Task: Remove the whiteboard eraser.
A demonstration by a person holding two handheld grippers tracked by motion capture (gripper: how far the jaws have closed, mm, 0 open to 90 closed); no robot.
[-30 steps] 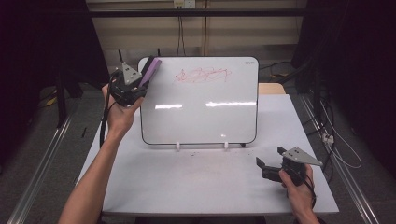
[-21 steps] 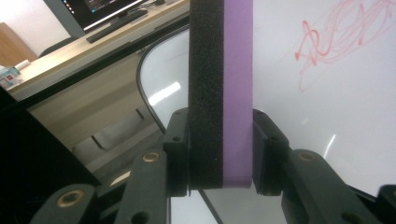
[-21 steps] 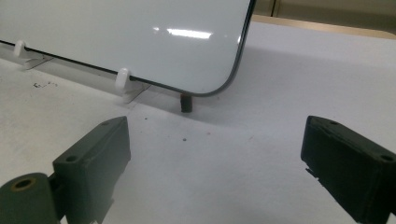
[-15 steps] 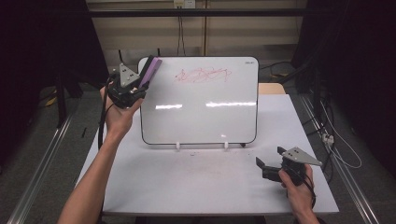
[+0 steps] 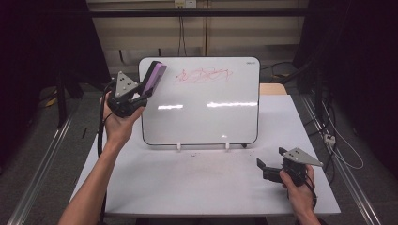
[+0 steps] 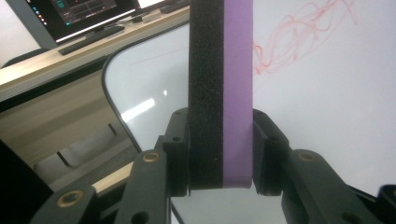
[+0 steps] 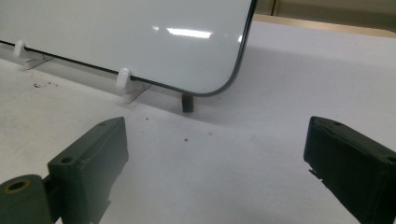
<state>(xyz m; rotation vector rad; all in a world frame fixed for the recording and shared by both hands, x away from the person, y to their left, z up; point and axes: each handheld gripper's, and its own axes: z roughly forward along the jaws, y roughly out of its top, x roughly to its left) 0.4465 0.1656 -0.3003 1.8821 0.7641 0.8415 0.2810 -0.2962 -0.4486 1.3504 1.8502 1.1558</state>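
A white whiteboard [image 5: 202, 112] stands upright on clips at the back of the table, with a red scribble [image 5: 204, 75] near its top edge. My left gripper [image 5: 140, 93] is shut on a purple eraser [image 5: 154, 77] with a black felt face, held at the board's upper left corner. In the left gripper view the eraser [image 6: 222, 70] rises between the jaws in front of the whiteboard [image 6: 327, 116], and the scribble [image 6: 299, 42] lies to its right. My right gripper [image 5: 271, 157] rests low on the table at the front right, open and holding nothing [image 7: 215, 154].
The white table [image 5: 187, 183] carries faint red smudges in front of the board. The board's white clips [image 7: 122, 79] and a dark foot [image 7: 187, 102] stand ahead of the right gripper. Metal rails run along both sides of the table.
The left gripper with the eraser has drifted slightly downward at the board's upper left corner. The right gripper has not moved.
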